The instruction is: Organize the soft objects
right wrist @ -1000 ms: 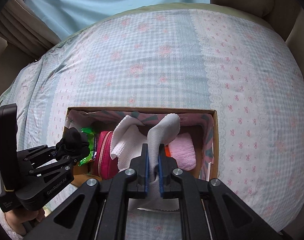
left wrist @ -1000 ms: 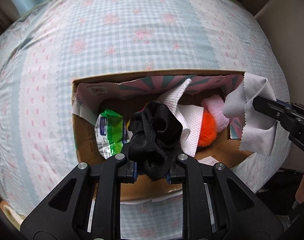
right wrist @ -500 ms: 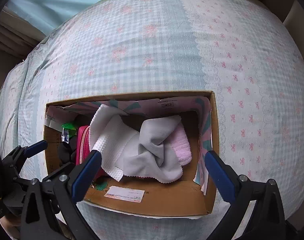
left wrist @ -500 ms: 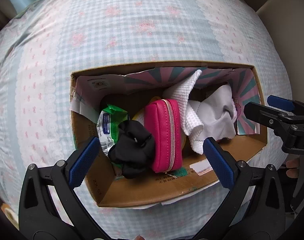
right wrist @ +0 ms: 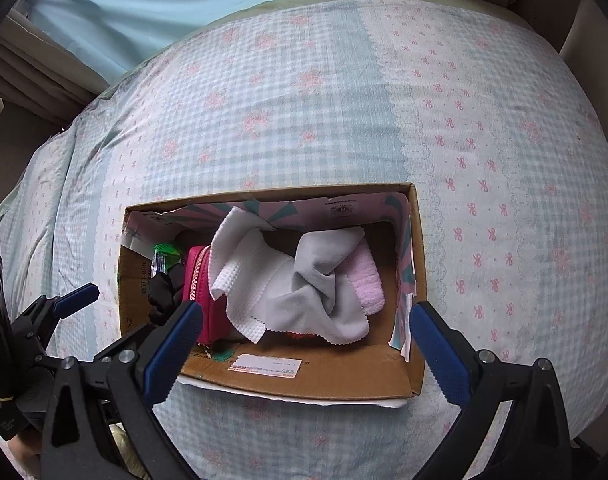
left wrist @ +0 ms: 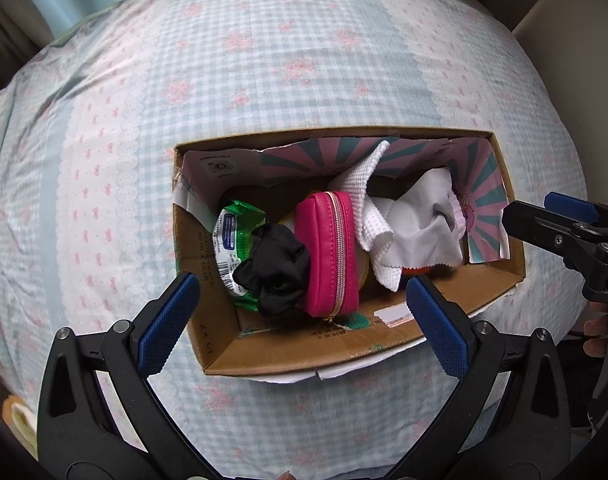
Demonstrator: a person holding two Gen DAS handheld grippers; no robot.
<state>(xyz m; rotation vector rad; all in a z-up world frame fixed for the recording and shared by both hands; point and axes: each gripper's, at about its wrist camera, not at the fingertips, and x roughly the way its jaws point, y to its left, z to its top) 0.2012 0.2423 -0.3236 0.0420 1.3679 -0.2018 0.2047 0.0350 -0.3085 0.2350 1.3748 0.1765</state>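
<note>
Both grippers have let go since a second ago: the left gripper (left wrist: 302, 304) no longer pinches the black scrunchie (left wrist: 275, 271), and the right gripper (right wrist: 305, 342) has released the grey cloth (right wrist: 317, 294). Each now hangs spread wide and empty over the near edge of the cardboard box (left wrist: 304, 354), blue pads well apart. Just beyond the left gripper, the scrunchie lies crumpled and ruffled in the box's left part, resting against a green wipes packet (left wrist: 234, 240) on one side and touching the upright pink zip pouch (left wrist: 329, 254) on the other. Right of the pouch, a white waffle-textured cloth (left wrist: 369, 220) is draped loosely, and the grey cloth, soft and twisted with a pinked edge, lies over a pink fluffy towel (right wrist: 367, 280), with a bit of something orange showing beneath. The box sits on a bedspread (right wrist: 304, 112) of pale blue gingham with pink bows.
</note>
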